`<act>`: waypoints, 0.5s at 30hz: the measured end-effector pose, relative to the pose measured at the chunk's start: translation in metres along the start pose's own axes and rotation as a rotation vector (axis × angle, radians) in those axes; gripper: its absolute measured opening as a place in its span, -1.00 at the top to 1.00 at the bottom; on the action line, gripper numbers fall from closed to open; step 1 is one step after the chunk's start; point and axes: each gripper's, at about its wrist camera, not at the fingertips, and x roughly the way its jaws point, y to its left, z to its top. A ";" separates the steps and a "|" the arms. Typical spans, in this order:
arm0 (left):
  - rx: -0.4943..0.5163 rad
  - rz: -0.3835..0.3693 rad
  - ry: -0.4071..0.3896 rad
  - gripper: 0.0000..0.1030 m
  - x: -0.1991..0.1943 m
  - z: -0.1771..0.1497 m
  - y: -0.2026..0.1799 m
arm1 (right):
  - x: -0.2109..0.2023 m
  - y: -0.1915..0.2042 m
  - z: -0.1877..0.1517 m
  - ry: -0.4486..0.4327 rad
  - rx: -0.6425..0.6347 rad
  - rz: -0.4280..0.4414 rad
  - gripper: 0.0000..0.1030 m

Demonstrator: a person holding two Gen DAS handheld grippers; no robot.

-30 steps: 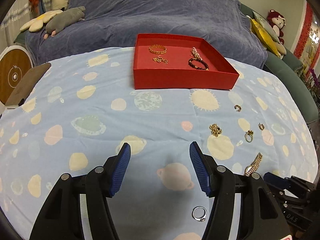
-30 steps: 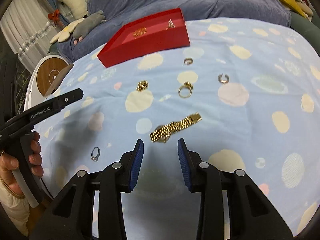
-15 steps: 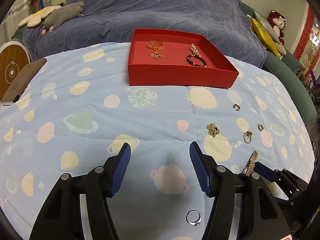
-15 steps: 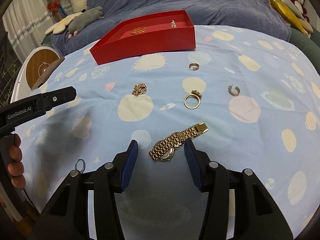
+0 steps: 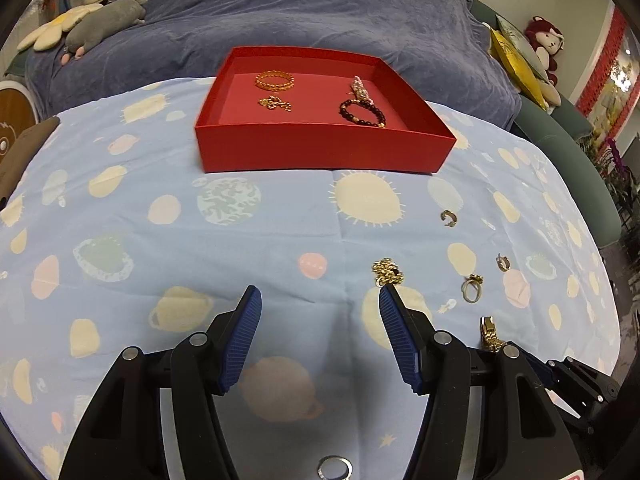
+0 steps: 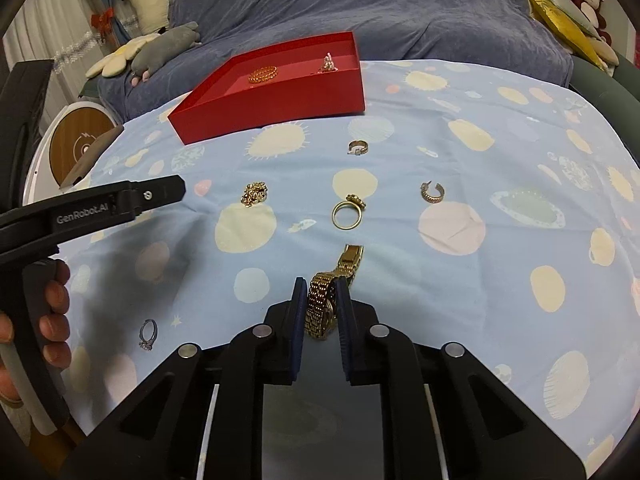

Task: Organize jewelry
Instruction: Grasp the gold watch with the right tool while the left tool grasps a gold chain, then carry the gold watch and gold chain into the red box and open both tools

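A red box (image 5: 320, 152) (image 6: 280, 100) sits at the far side of the blue patterned cloth with a gold bangle (image 5: 274, 80), a gold chain (image 5: 274, 103), a dark bead bracelet (image 5: 362, 112) and a pink piece inside. My right gripper (image 6: 322, 300) is shut on the gold watch (image 6: 326, 304), whose band end rests on the cloth. My left gripper (image 5: 320, 312) is open and empty above the cloth. Loose on the cloth lie a gold chain clump (image 6: 254, 193), a gold ring (image 6: 347, 212), a hoop earring (image 6: 432, 193), a small band ring (image 6: 357, 146) and a silver ring (image 6: 147, 334).
A blue-covered sofa (image 5: 280, 12) with plush toys stands behind the table. A round white and wooden device (image 6: 76, 144) sits at the left edge. The left gripper's body (image 6: 92, 208) and the hand holding it show at the left of the right wrist view.
My right gripper moved forward over the gold watch and closed on it. My left gripper drew nearer the red box and stayed open.
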 end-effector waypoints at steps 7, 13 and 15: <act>0.057 -0.022 0.015 -0.15 0.032 0.004 -0.031 | -0.004 -0.009 0.001 -0.004 0.013 0.010 0.73; 0.140 0.023 -0.013 0.43 0.048 0.003 -0.049 | -0.007 -0.023 0.002 -0.008 0.042 0.001 0.73; 0.173 0.044 -0.028 0.67 0.049 0.000 -0.053 | -0.008 -0.028 0.002 -0.008 0.057 0.000 0.73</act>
